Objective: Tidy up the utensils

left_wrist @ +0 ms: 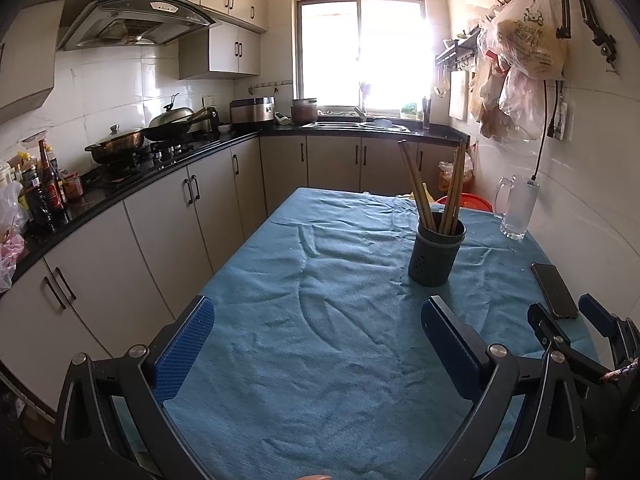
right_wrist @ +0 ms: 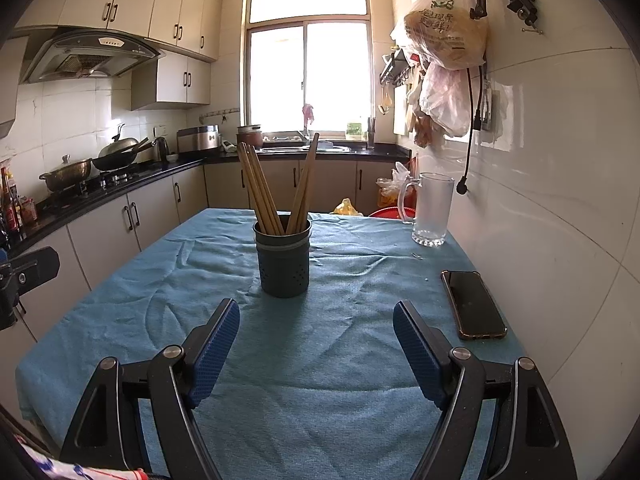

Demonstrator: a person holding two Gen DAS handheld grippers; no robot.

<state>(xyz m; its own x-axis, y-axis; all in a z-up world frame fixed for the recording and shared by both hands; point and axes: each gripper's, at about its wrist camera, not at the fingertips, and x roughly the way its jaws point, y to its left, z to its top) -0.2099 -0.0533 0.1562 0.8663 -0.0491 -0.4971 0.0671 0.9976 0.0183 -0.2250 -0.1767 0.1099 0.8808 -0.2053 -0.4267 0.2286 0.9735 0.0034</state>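
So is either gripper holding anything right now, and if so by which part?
Nothing is held. The left gripper and the right gripper are both open over the blue cloth, and the chopsticks stand in the dark holder, untouched.

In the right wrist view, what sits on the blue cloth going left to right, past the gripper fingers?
Utensil holder with chopsticks standing in it → glass mug at the far right corner → phone lying flat near the wall. All rest on the blue cloth.
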